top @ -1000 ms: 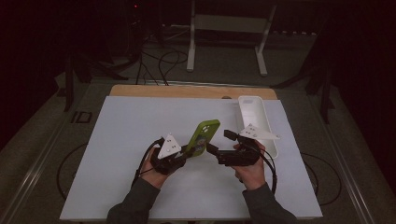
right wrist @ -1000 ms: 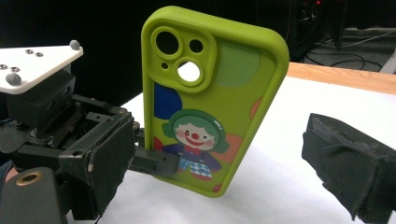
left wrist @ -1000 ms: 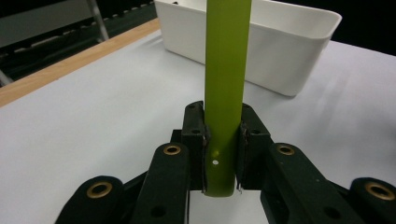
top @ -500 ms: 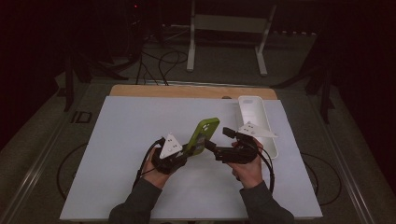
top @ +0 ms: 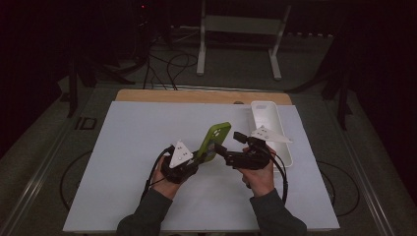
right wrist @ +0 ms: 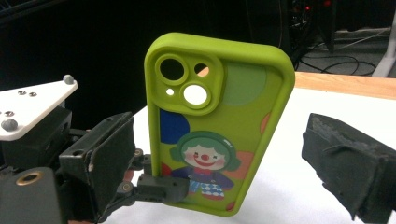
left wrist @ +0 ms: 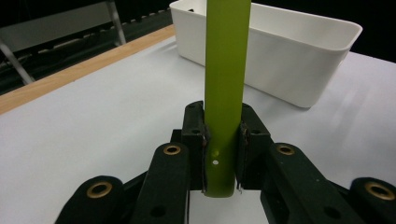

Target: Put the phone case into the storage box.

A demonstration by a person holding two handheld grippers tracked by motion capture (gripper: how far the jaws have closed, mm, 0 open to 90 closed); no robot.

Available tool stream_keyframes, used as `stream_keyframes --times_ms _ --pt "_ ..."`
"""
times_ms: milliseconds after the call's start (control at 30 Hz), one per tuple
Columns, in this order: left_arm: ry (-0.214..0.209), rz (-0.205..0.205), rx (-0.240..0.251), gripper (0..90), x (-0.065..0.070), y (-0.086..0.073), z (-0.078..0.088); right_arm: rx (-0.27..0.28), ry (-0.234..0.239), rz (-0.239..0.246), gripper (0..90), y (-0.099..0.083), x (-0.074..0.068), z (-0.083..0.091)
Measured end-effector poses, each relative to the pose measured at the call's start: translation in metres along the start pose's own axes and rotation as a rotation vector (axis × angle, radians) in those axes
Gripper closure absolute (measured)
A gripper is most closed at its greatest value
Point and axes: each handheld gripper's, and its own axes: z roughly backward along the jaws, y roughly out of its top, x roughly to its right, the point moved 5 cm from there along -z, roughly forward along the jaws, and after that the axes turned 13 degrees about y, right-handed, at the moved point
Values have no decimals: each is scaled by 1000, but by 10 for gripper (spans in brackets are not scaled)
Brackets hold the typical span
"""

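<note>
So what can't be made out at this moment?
- White bin contents: high view too dark, left gripper view shows its outer wall.
- Green phone case top: cut off in the left gripper view.
- Case's bottom corner: right gripper view, behind the left gripper.

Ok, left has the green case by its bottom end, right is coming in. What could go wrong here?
The left gripper pinches only the bottom end of the phone case, which stands tall above it, so a push from the right gripper could lever it loose. The soft case may also flex or twist. The white bin sits close behind the right hand.
</note>
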Motion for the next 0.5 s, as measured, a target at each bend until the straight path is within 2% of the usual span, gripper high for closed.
stream_keyframes --times_ms 500 --pt "16 3 9 773 2 -1 -2 15 -8 -17 92 4 0 -3"
